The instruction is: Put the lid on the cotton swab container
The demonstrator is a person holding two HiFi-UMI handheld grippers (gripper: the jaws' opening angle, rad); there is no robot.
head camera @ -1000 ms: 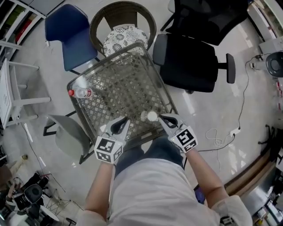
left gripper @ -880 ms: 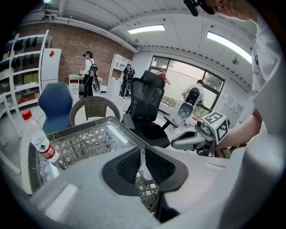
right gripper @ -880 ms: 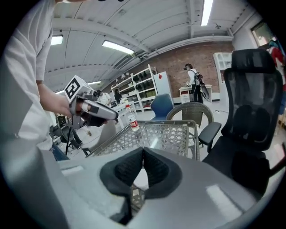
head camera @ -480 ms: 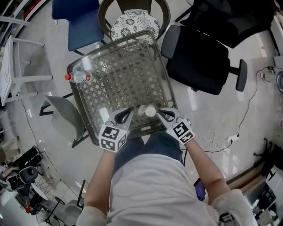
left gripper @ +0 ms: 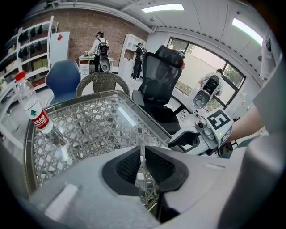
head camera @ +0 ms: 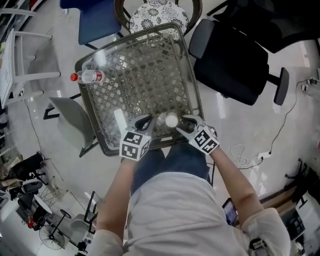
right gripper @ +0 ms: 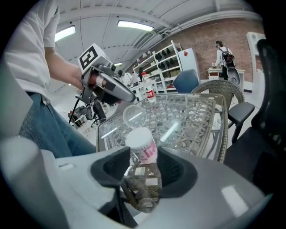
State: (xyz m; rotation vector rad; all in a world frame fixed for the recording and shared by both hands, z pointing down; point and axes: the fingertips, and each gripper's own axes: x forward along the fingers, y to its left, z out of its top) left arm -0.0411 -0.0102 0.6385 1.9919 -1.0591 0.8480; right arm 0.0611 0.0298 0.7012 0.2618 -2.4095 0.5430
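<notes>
The cotton swab container [head camera: 172,120], clear with a white top and a pink label, stands near the front edge of the glass-topped wicker table [head camera: 102,142]. My right gripper [head camera: 181,123] has just been opening its jaws. They now stand wide on either side of the container [right gripper: 142,143], and I see no pad pressing on it. The clear round lid [head camera: 161,119] sits just left of the container, and in the right gripper view the lid [right gripper: 134,116] lies behind it. My left gripper [head camera: 146,121] points at the lid from the left. Its jaws [left gripper: 143,159] leave only a thin slit with nothing seen inside.
A water bottle [head camera: 87,76] lies at the table's far left corner. A white strip [head camera: 120,120] lies left of my left gripper. A black office chair [head camera: 235,55] stands to the right, a wicker chair [head camera: 157,10] and a blue chair [head camera: 95,17] beyond the table.
Both grippers have come down toward the table's front edge and closed in on the container and lid. The right jaws, shut before, now stand apart around the container.
</notes>
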